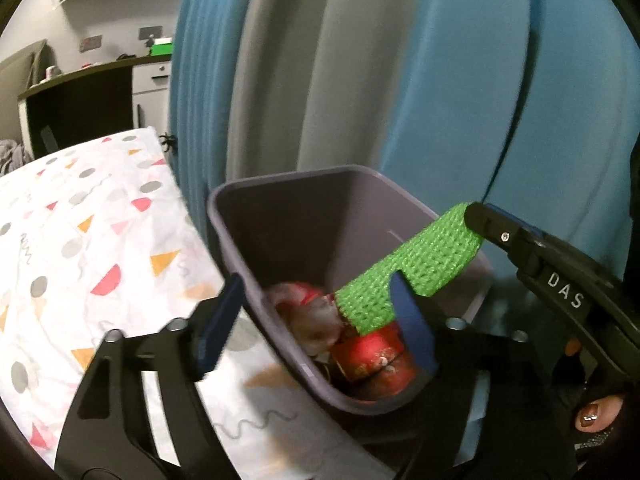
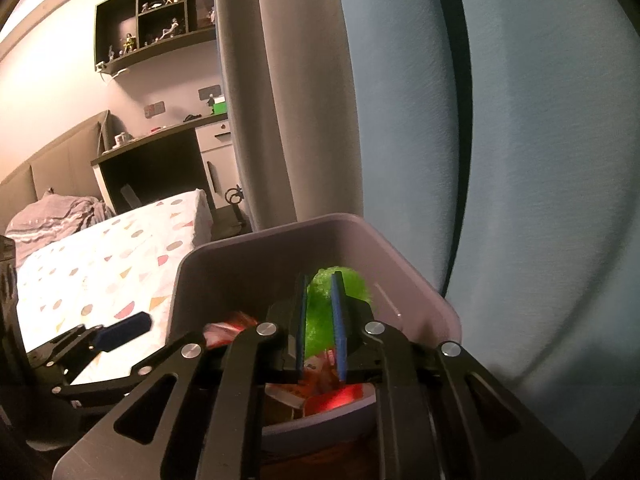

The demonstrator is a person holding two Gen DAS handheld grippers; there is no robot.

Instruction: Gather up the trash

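Two grippers sit at the bin. My right gripper [image 2: 320, 320] pinches a green knitted mesh strip [image 1: 408, 268] just over the opening; my left gripper [image 1: 320, 328] stands spread, its pads straddling the near rim of the grey plastic bin [image 1: 248, 200]. Below them lie red wrappers and crumpled paper [image 1: 372, 352], so most collecting looks done; I judge the strip goes in next. Beyond hang blue curtains [image 1: 440, 80].

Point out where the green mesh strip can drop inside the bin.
Free: the bin's far half, bare between its back wall and the red wrappers. Crowded: the near corner, under the green mesh strip held by the right gripper.
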